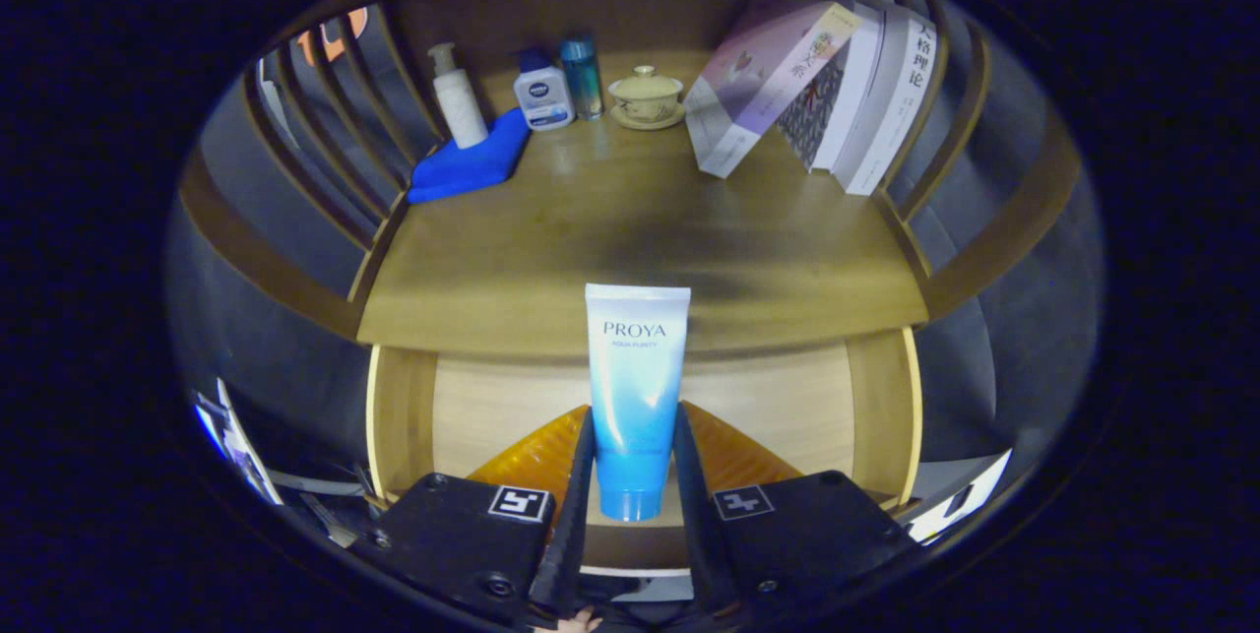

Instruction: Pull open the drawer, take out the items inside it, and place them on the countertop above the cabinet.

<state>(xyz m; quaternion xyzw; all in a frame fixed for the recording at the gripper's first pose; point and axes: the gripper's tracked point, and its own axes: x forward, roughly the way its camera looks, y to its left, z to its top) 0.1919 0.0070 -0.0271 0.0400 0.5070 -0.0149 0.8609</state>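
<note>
Gripper (632, 475) closed on the blue-and-white tube (636, 397) — both fingers press its lower flanks near the cap, cap end down toward the gripper, crimped end up and away. Tube's long axis runs straight along the fingers, roughly upright in this view. Tube sits above the open drawer (394, 416), an orange item (733, 456) lying on the drawer floor behind the tube, partly hidden by it and the fingers.

Just beyond the tube's top edge is the front lip of the counter (630, 249), bare wood directly ahead. So the key relation: placement spot lies forward of and slightly above the tube, no obstacle between. Judgement — mid-transfer, tube lifted clear of the drawer, next move likely carries it forward over the lip and sets it down on the bare patch.

Far from the tube, at the counter's back: pump bottle (458, 106), small white bottle (542, 94), blue bottle (582, 74), lidded teacup (646, 96); blue cloth (471, 162) on the pump bottle's side, leaning books (837, 82) opposite. Slatted rails (325, 141) flank the counter. The orange item remains to fetch.
</note>
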